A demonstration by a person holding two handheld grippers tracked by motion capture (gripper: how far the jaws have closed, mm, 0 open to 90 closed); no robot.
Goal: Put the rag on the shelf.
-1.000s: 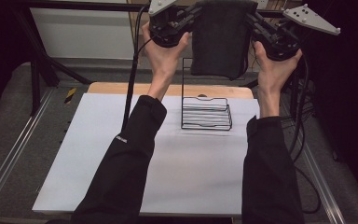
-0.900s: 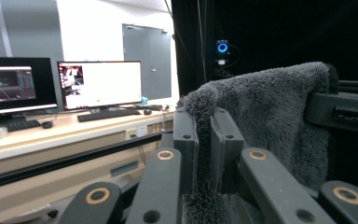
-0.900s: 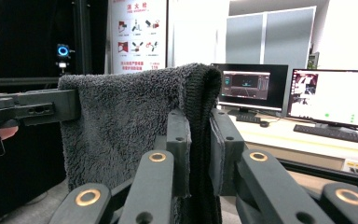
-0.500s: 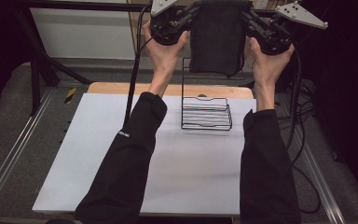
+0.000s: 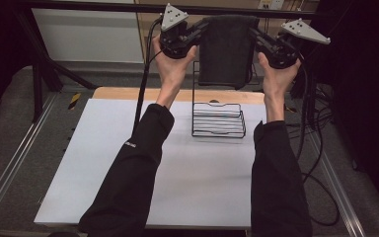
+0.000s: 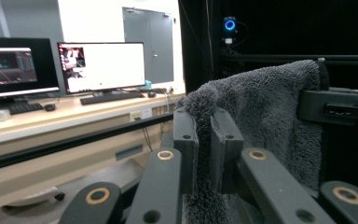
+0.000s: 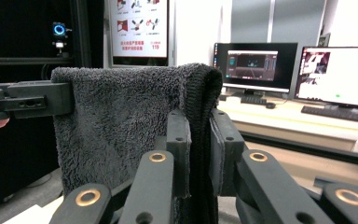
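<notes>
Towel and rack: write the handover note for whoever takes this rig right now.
Left gripper: shut on the towel's upper left corner.
Right gripper: shut on the upper right corner.
Towel: dark grey, held up in the air between both grippers, hanging flat above the far side of the table.
Wire rack: black, standing on the white table top below the towel, nothing on it.
Done: towel lifted and spread.
Left, probably: lower the towel onto the rack's upright bar, then release both corners.
</notes>
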